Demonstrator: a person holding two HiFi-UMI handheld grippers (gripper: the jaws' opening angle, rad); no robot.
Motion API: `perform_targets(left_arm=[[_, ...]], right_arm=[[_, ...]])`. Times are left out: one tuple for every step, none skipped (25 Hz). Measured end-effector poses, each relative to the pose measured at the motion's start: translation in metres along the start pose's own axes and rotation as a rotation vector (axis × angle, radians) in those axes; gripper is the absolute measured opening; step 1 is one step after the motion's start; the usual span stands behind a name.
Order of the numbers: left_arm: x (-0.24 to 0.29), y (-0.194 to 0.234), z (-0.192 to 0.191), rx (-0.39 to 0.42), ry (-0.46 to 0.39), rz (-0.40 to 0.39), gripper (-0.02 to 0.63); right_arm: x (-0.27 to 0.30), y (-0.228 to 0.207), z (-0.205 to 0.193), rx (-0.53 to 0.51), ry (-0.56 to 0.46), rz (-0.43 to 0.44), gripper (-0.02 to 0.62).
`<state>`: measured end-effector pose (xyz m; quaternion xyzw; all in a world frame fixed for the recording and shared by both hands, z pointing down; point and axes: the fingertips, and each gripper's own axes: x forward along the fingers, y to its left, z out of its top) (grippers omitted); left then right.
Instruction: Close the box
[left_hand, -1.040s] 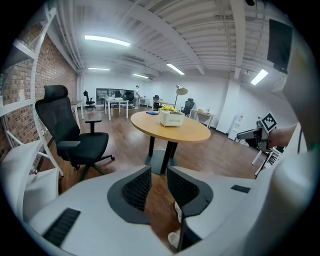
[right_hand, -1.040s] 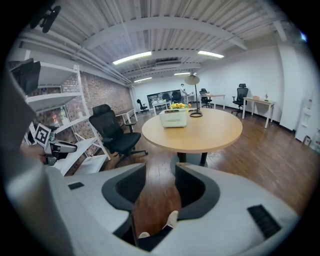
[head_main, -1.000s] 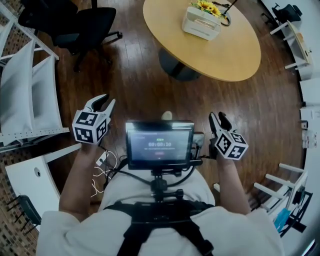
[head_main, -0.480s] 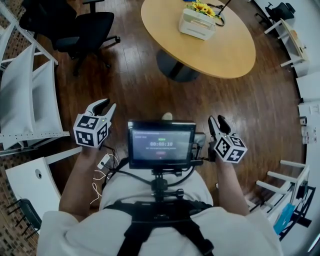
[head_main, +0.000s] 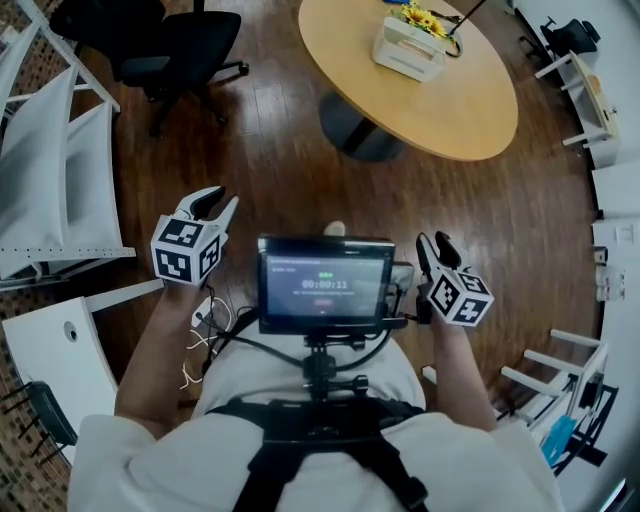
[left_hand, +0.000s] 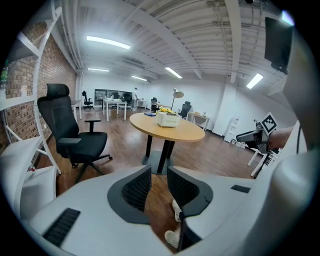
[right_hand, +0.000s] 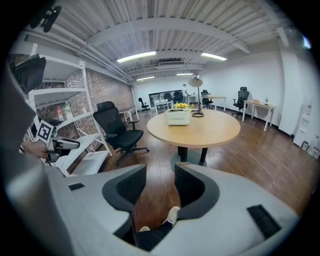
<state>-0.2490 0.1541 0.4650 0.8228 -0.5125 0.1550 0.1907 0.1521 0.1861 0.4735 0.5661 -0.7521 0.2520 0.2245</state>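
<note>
A white box (head_main: 408, 50) stands on the far side of a round wooden table (head_main: 440, 110), with yellow flowers just behind it. It also shows small in the left gripper view (left_hand: 167, 119) and the right gripper view (right_hand: 178, 116); whether its lid is up I cannot tell from here. My left gripper (head_main: 222, 197) (left_hand: 159, 172) is open and empty, held over the wooden floor well short of the table. My right gripper (head_main: 432, 240) (right_hand: 160, 175) is also open and empty, level with the left. Both point toward the table.
A black office chair (head_main: 170, 40) stands to the left of the table. White shelving (head_main: 60, 170) runs along the left side. A small monitor (head_main: 325, 285) hangs on the chest rig between the grippers. White desks (head_main: 590, 90) line the right wall.
The view has shifted a little, so the table sits slightly further right. My left gripper has crept up and right; the right one has hardly moved.
</note>
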Motion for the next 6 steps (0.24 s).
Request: perform_targets(left_arm=[[-0.0013,0.0000,-0.0019,-0.006,0.001,0.004,0.106],[-0.0026,-0.0001,-0.0035,-0.011,0.002,0.007,0.106],[-0.0039,-0.0001,-0.0047,-0.014,0.003,0.009,0.106],[-0.0050,-0.0001,-0.0058,-0.016,0.004,0.011,0.106],[-0.0060,0.0000,-0.0067,-0.018,0.006,0.013,0.106],[-0.0071,0.0001,-0.0076,-0.020,0.007,0.014,0.106]], right_arm=[[0.0006,0.0010,0.0019,-0.008,0.002,0.004,0.187],[0.0011,0.0020,0.0035,-0.013,0.004,0.007,0.186],[0.0015,0.0028,0.0048,-0.016,0.005,0.010,0.187],[0.0017,0.0036,0.0058,-0.018,0.006,0.012,0.187],[0.0019,0.0043,0.0066,-0.019,0.007,0.015,0.187],[0.0021,0.0050,0.0074,-0.021,0.008,0.017,0.187]])
